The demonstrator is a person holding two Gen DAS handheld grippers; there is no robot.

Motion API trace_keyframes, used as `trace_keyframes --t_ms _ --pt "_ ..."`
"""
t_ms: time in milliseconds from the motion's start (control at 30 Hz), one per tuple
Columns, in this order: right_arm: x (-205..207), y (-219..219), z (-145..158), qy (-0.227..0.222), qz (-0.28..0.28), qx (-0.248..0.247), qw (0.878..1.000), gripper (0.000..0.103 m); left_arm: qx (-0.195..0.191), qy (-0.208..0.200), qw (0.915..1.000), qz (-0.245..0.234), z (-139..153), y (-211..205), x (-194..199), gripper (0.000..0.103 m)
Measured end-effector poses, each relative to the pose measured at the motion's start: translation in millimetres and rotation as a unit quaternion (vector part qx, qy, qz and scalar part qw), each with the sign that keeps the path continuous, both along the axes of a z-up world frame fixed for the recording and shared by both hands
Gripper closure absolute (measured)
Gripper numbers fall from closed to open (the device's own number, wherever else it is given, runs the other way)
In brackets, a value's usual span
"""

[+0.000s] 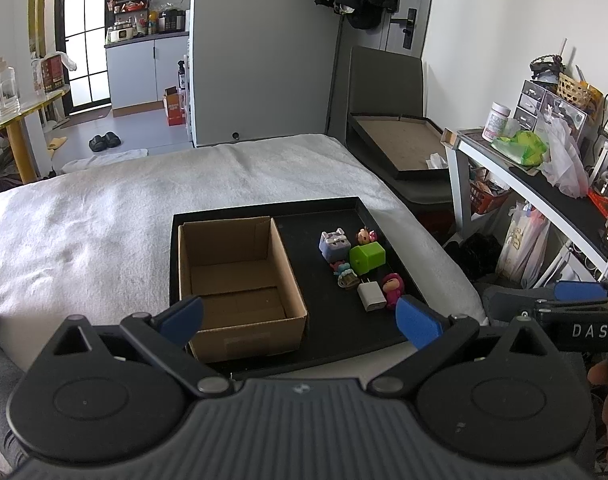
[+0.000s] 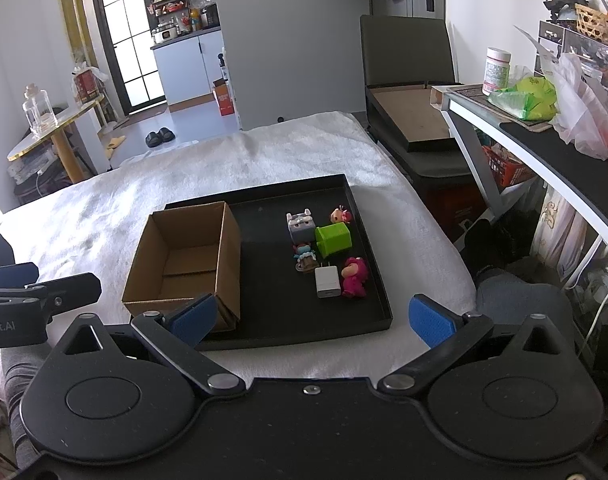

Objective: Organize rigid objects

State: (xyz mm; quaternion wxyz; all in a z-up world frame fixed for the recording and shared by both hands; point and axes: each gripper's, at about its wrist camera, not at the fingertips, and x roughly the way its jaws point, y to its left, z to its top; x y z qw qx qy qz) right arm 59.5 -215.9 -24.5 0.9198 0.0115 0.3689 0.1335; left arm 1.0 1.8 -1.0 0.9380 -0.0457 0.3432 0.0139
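Note:
A black tray (image 1: 344,336) (image 2: 368,240) lies on a white-covered bed. An empty open cardboard box (image 1: 239,280) (image 2: 183,264) stands in its left half. Small items sit in its right half: a green cube (image 1: 367,257) (image 2: 333,240), a grey animal cube (image 1: 334,245) (image 2: 301,224), a white charger (image 1: 371,296) (image 2: 327,281), a pink figure (image 1: 392,288) (image 2: 355,276) and two tiny figures (image 1: 346,274) (image 2: 340,214). My left gripper (image 1: 299,318) is open and empty at the tray's near edge. My right gripper (image 2: 312,318) is open and empty, just before the tray.
A dark chair holding a flat cardboard tray (image 1: 404,144) (image 2: 416,112) stands beyond the bed on the right. A cluttered desk (image 1: 544,176) (image 2: 544,132) runs along the right wall. A yellow-edged side table (image 1: 19,120) (image 2: 55,128) stands at the left.

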Motion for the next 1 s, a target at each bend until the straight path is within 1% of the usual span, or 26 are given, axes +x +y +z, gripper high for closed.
trace_keyframes --t_ms 767,1000 --pt "2 1 -4 0.006 0.004 -0.001 1.0 0.0 0.0 0.0 1.0 0.006 -5 4 0 0.001" --pt "10 -1 -11 0.015 0.001 0.002 1.0 0.0 0.003 0.009 0.9999 0.012 -10 8 7 0.001"
